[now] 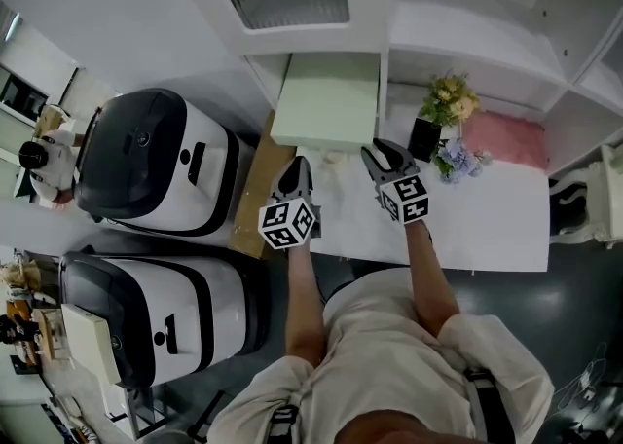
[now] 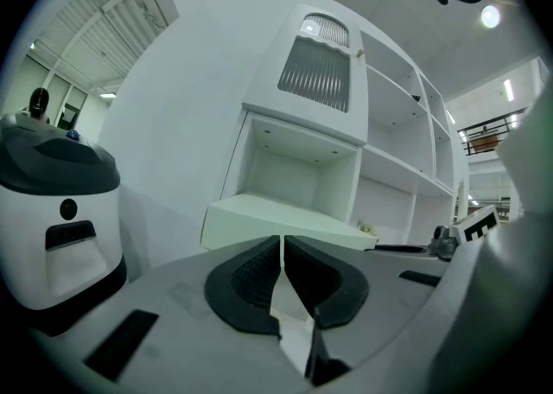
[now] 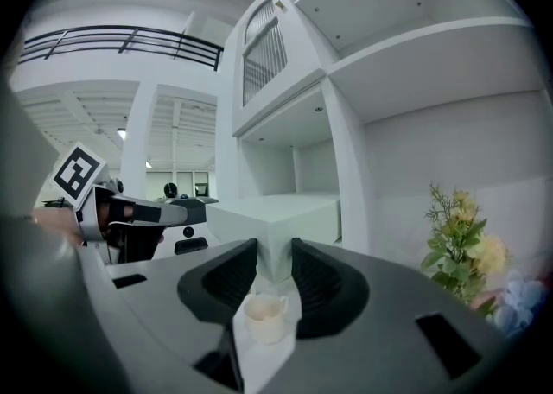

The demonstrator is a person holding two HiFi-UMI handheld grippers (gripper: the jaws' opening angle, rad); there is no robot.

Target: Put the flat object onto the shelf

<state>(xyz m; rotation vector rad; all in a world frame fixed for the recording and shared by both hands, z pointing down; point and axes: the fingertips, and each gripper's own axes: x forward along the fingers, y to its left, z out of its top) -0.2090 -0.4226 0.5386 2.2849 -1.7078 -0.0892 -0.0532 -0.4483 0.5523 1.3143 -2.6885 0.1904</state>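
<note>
In the head view the flat box (image 1: pixel 326 101) lies in the upper middle of the frame. Its far part is inside an opening of the shelf (image 1: pixel 384 62) and its near part hangs out over the table (image 1: pixel 487 218), so I judge that the step in hand is to slide it fully in. My left gripper (image 2: pixel 282 242) has its fingers closed together with nothing between them, and it points at the near edge of the box, toward its left side. My right gripper (image 3: pixel 275 250) has its fingers partly apart. The near right corner of the box shows in the gap, but I do not see the pads pressing on it, so I take it as not gripping. To do this well, I would push with both grippers together and level, one near each front corner, so that the box goes in straight and does not turn against the side wall. I would push slowly, because the overhanging part could tip down. I would also keep the right gripper clear of the small cup (image 3: pixel 262 314) below it and of the flowers (image 1: pixel 450 101) at the right.
</note>
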